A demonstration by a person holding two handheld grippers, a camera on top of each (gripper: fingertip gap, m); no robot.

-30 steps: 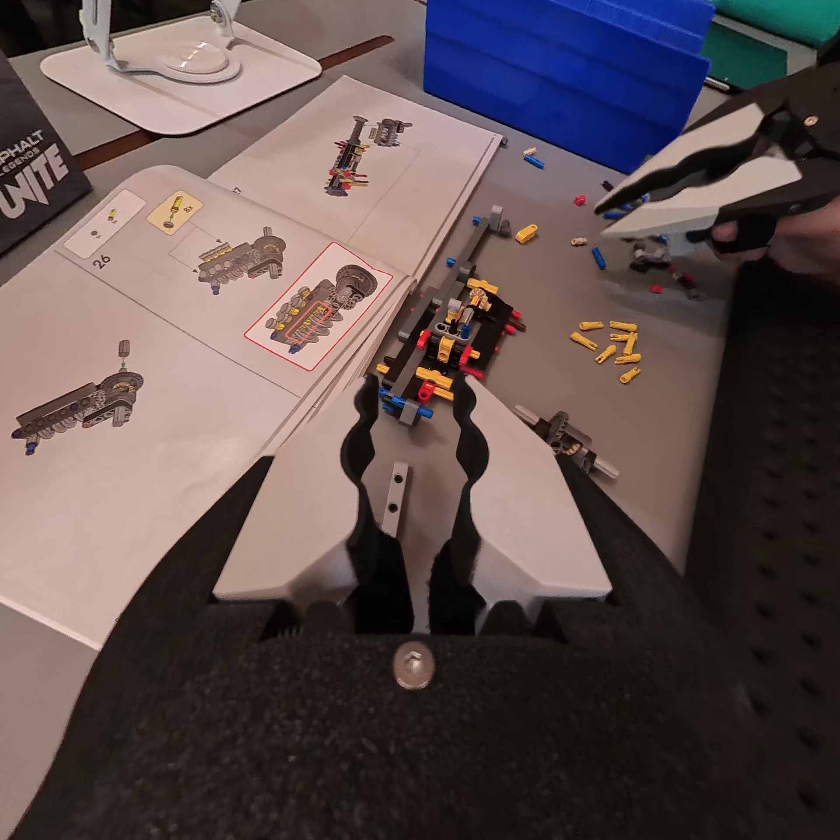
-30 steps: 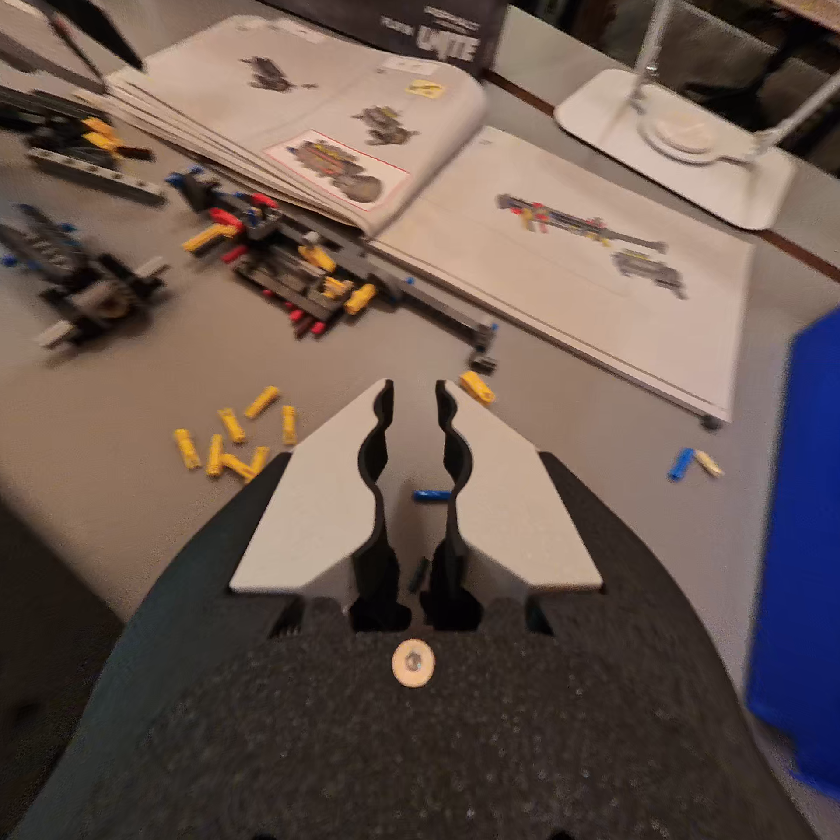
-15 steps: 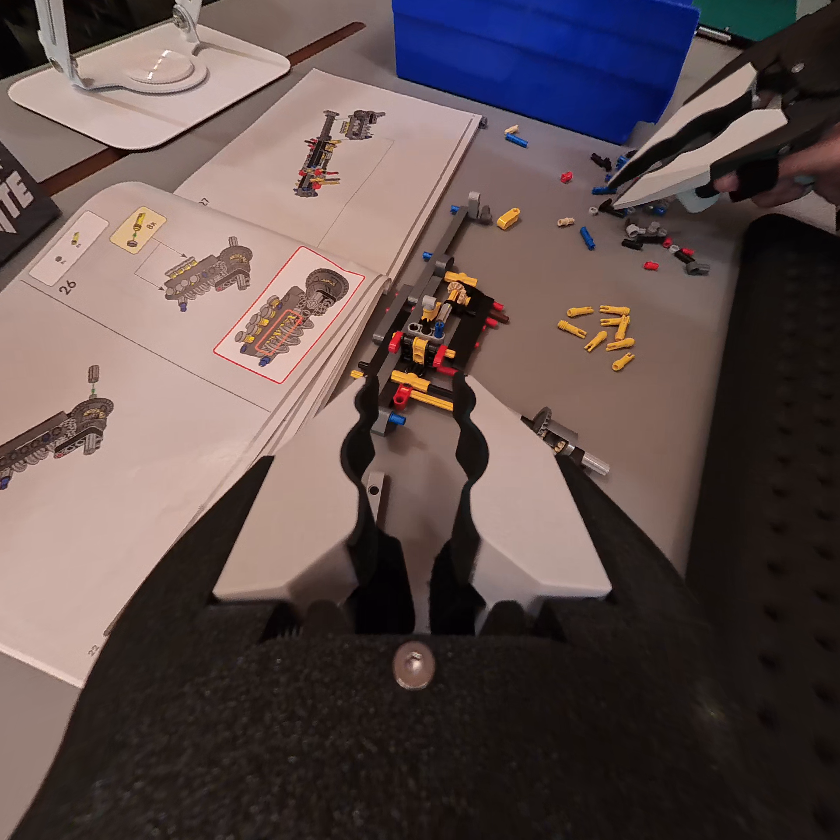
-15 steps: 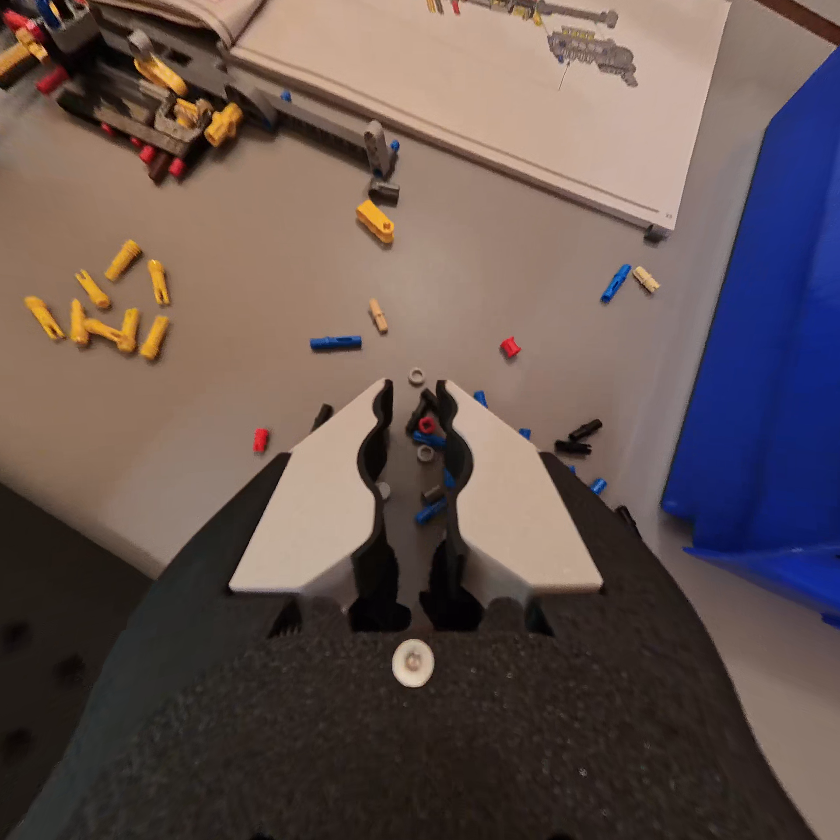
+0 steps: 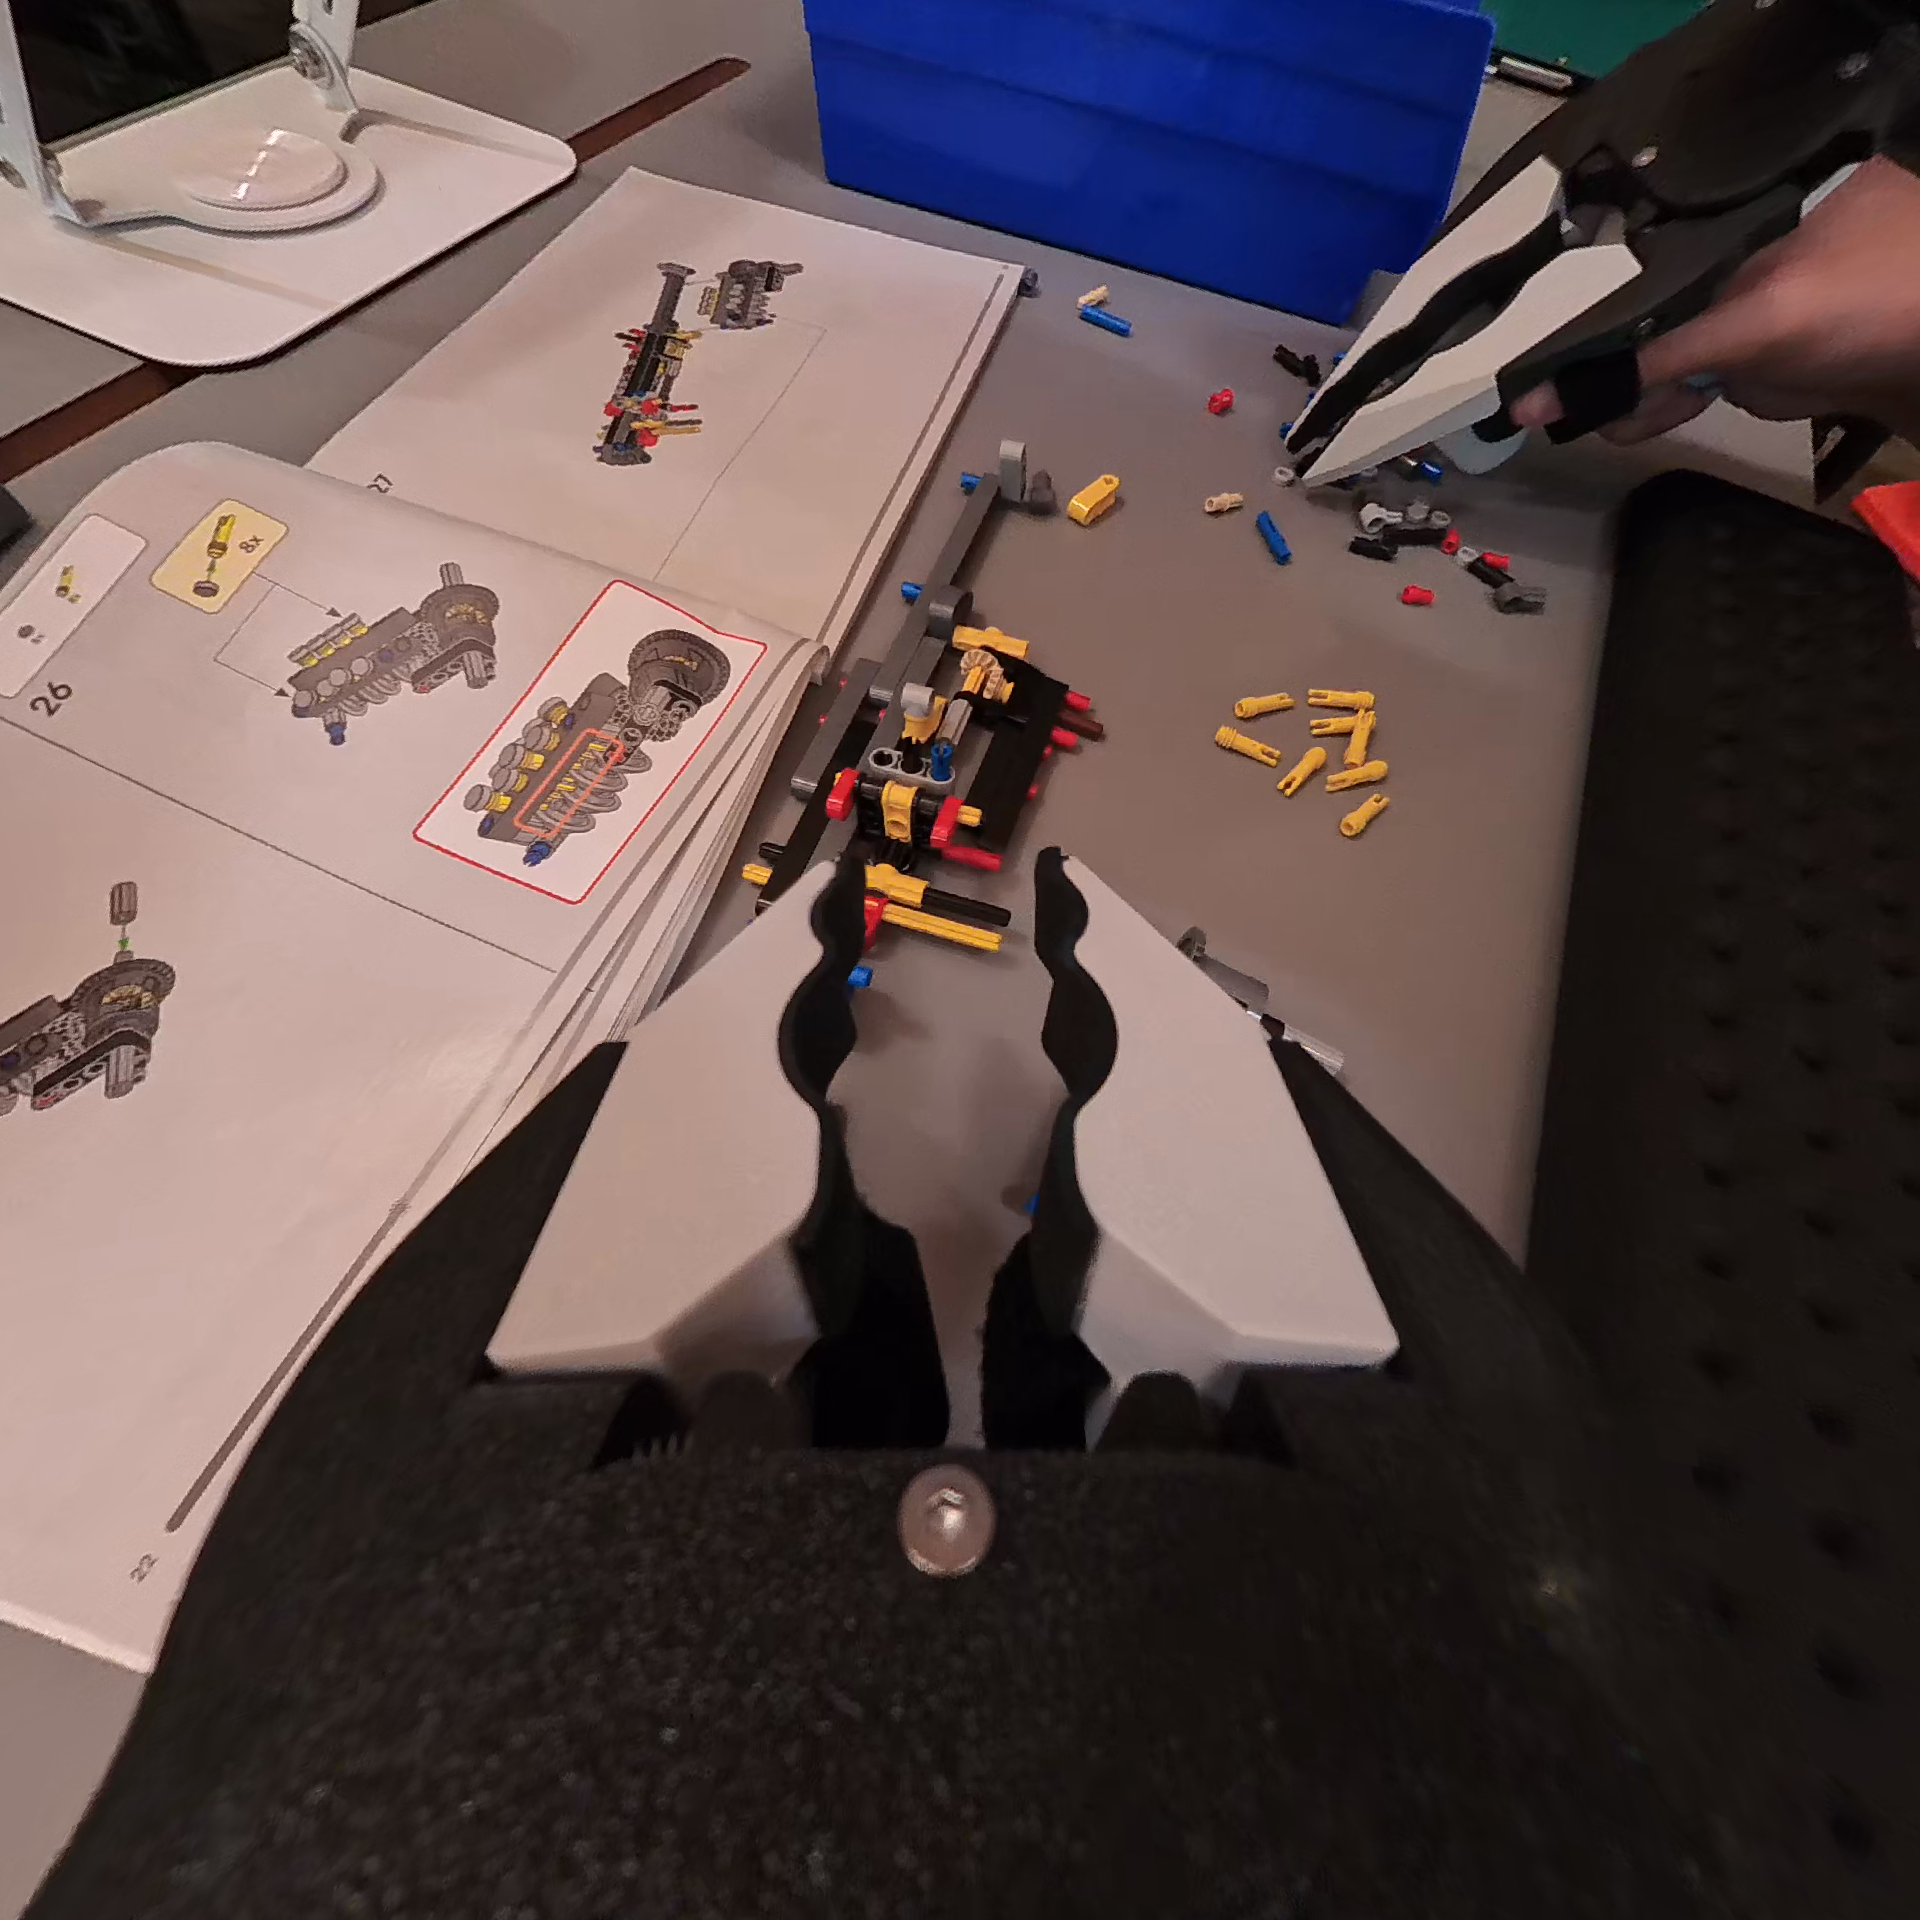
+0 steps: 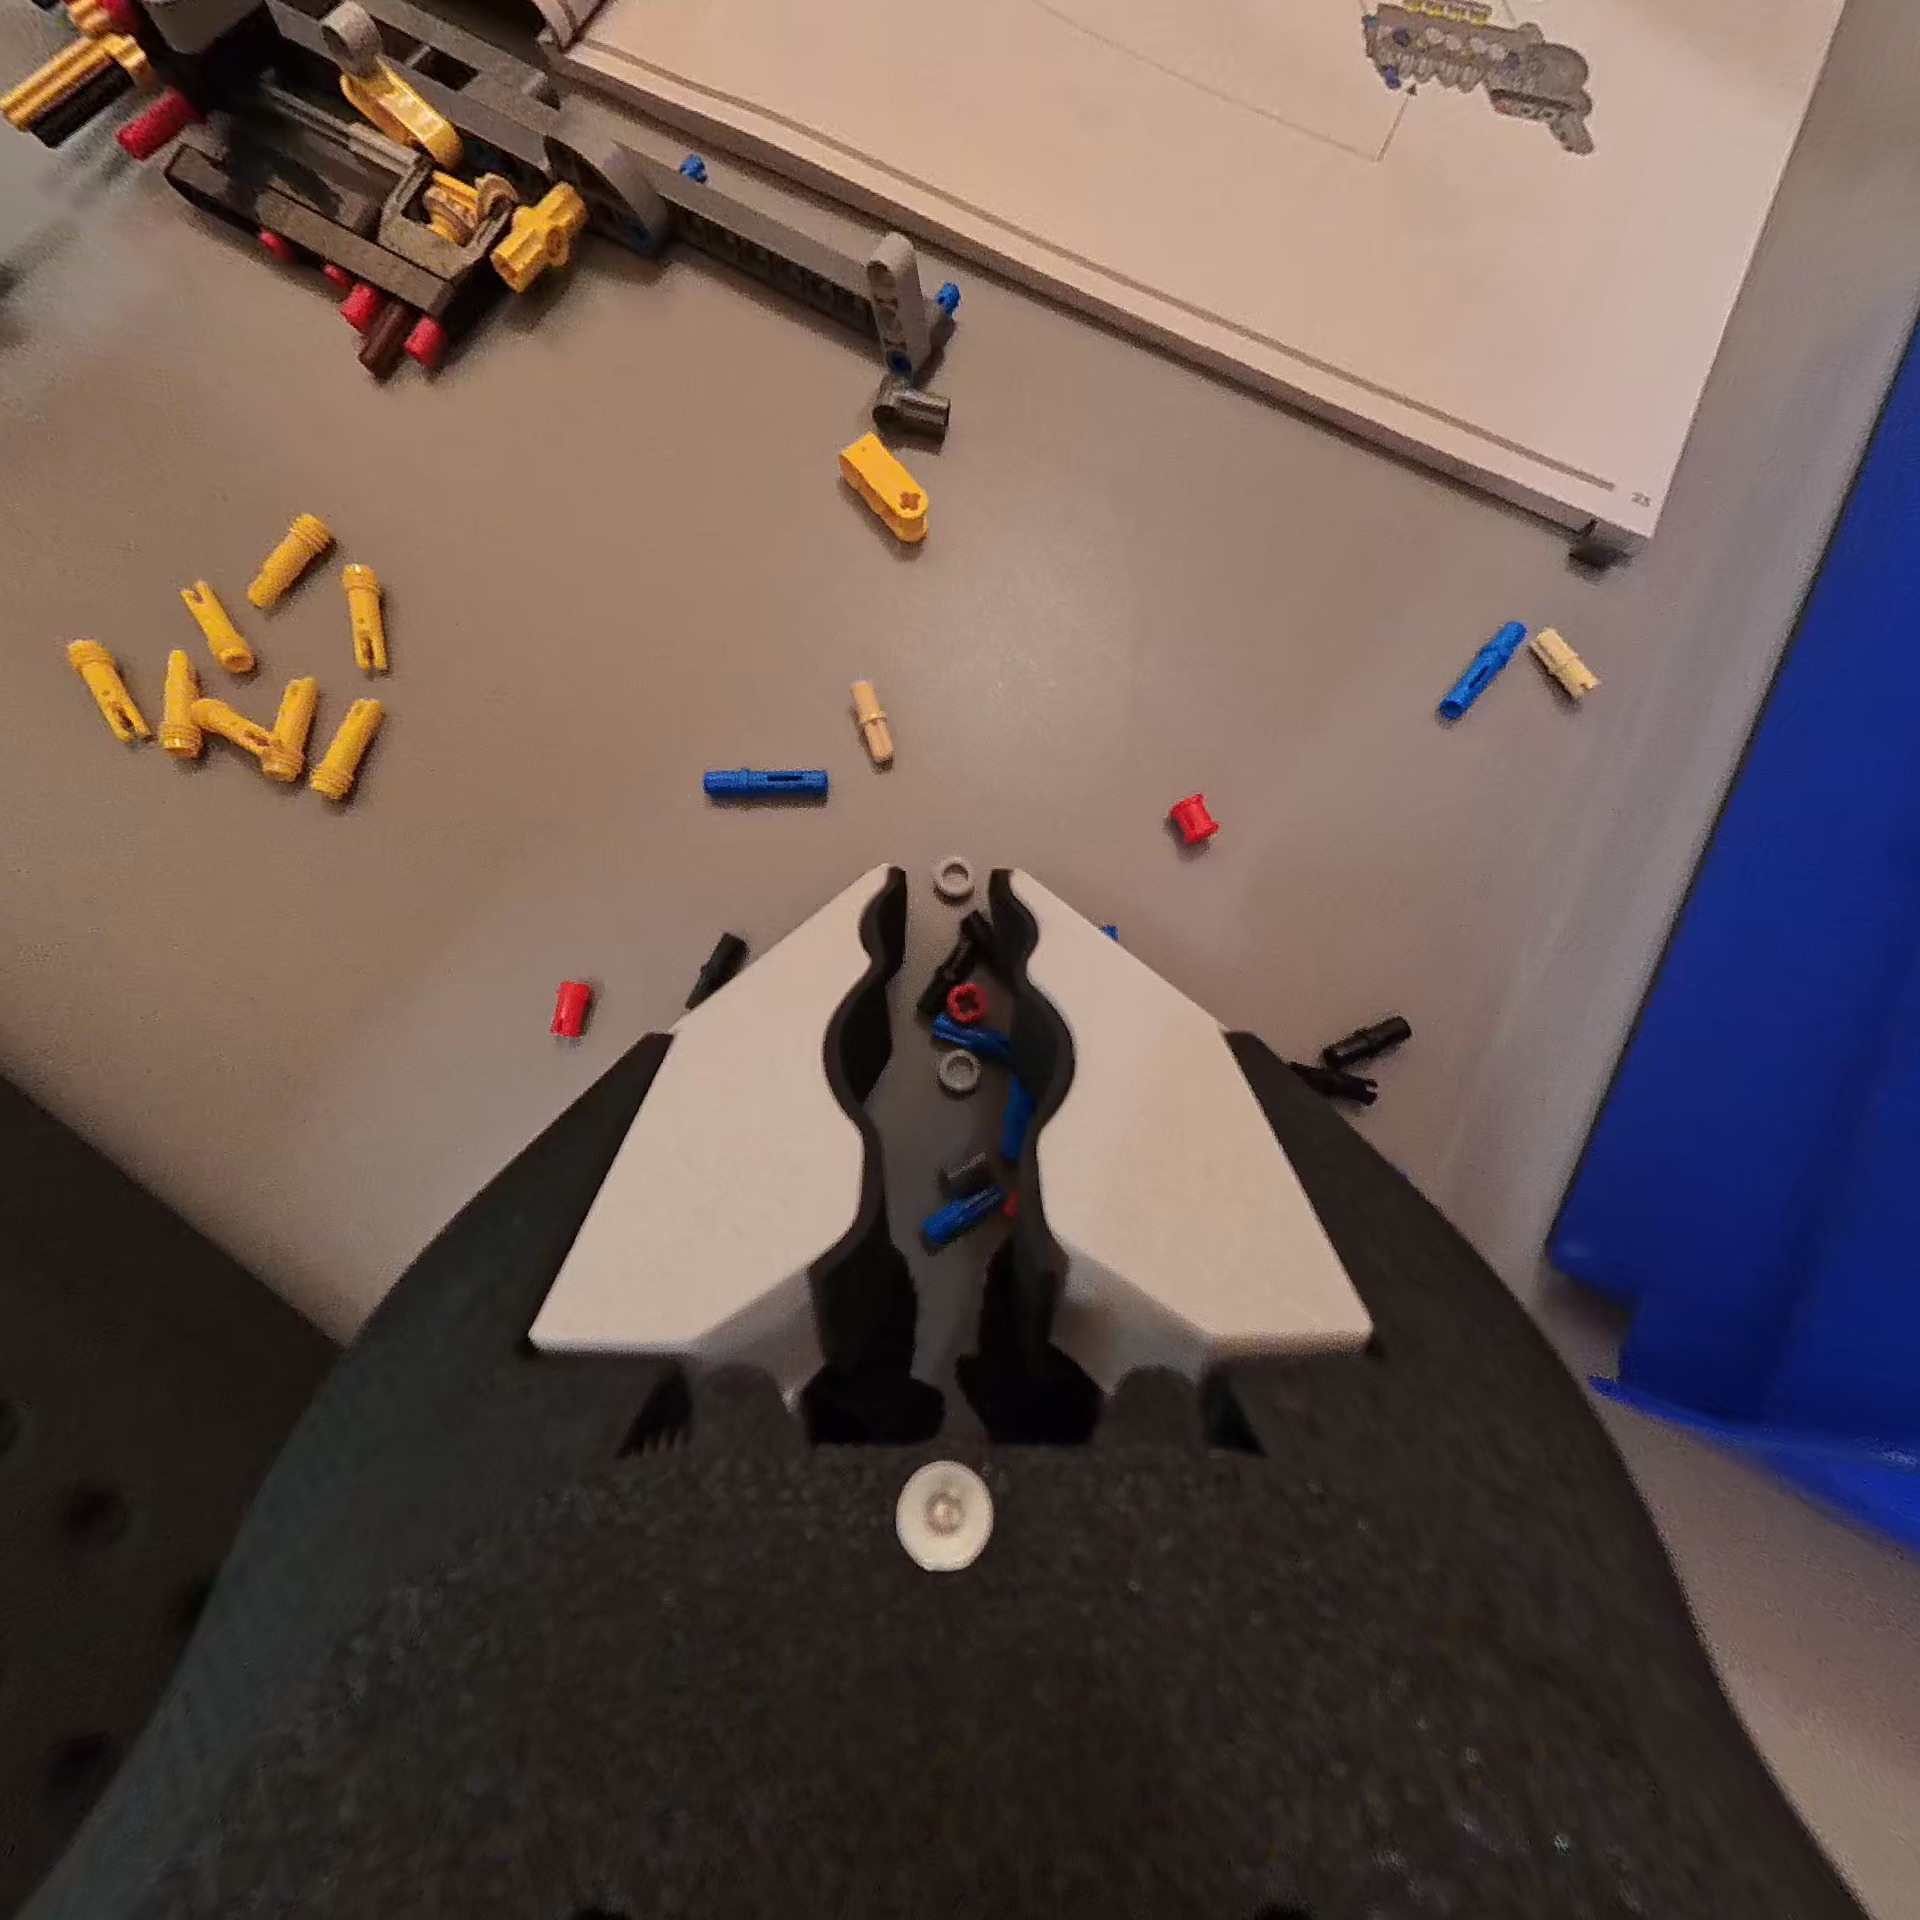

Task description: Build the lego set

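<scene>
Dropping from its earlier height, my right gripper [image 6: 948, 883] hovered, jaws parted and empty, over small loose pins [image 6: 971, 1049]; I judged a pick imminent. Left gripper [image 5: 940, 883], apart, waited near the half-built chassis [image 5: 925, 769].

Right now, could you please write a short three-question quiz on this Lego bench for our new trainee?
1. True or false: the right claw is clamped on the small grey plastic ring at its tips.
2. Multiple choice: the cluster of loose yellow plastic pins lies (A) on the open paper instruction booklet, (B) on the grey table right of the partly built black, grey and yellow Lego chassis, (C) inside the blue plastic bin.
3. Fill in: the left claw is ___ and holds nothing.

Key: 1 false, it is open over the ring; 2 B; 3 open.
</scene>
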